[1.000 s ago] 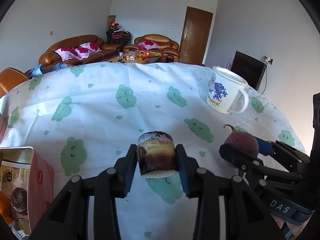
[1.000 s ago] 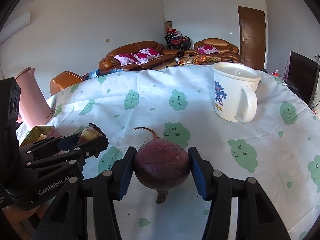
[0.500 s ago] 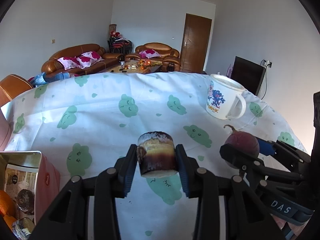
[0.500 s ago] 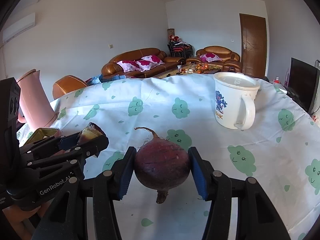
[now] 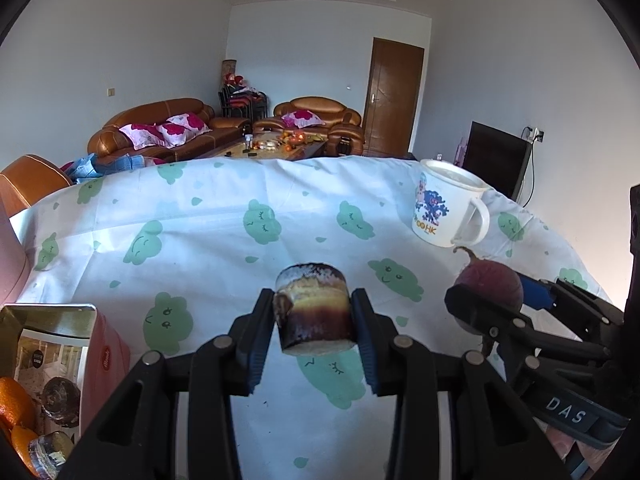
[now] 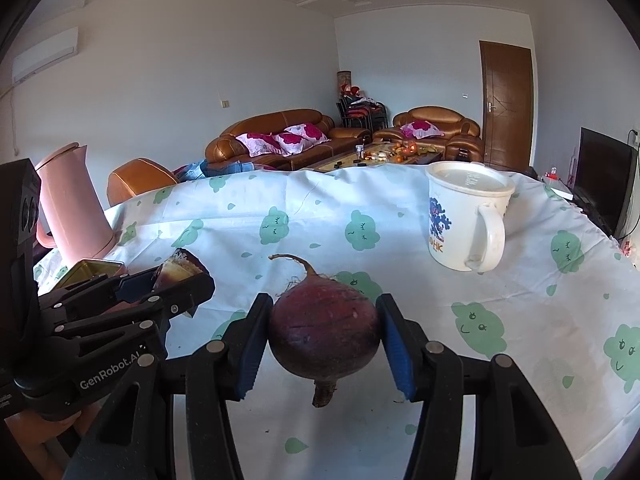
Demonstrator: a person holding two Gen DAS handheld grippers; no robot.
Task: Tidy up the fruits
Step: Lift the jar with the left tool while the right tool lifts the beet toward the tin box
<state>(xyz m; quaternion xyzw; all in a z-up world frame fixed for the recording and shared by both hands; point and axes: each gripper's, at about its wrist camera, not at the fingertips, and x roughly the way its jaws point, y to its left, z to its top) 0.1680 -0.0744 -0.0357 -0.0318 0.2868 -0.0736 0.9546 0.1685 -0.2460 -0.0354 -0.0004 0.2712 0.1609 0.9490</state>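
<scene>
Change: over the last second both views have tilted up a little — more ceiling, the desk edge lower in frame; neither grip has altered.
Left gripper [image 5: 314, 344]: my jaws are pinching a short dark cut chunk [image 5: 314, 312], pale frosted top, cut face down — what fruit it is I cannot tell.
Right gripper [image 6: 324, 344]: my jaws are pinching the round purple root [image 6: 324, 334], tail curling up, stub hanging below.
Position: both pieces are held clear above the cloth, on my side of the white mug [image 6: 466, 220]; the chunk sits well left of the mug, the root nearer it.
Meaning for task: I judge both pieces are in transit, nothing set down yet — a likely home is the open tin [image 5: 52, 354], far left of the mug, already holding oranges [image 5: 14, 404] and dark round pieces.
Surface: desk [image 5: 200, 220] under a white cloth printed with green cloud faces, bare between the mug and the tin; a pink jug [image 6: 70, 208] stands beyond the tin.
Room: past the mug, brown leather sofas [image 6: 276, 140] with pink cushions, a wooden door [image 6: 506, 104], a dark screen [image 6: 606, 184] at the right.
</scene>
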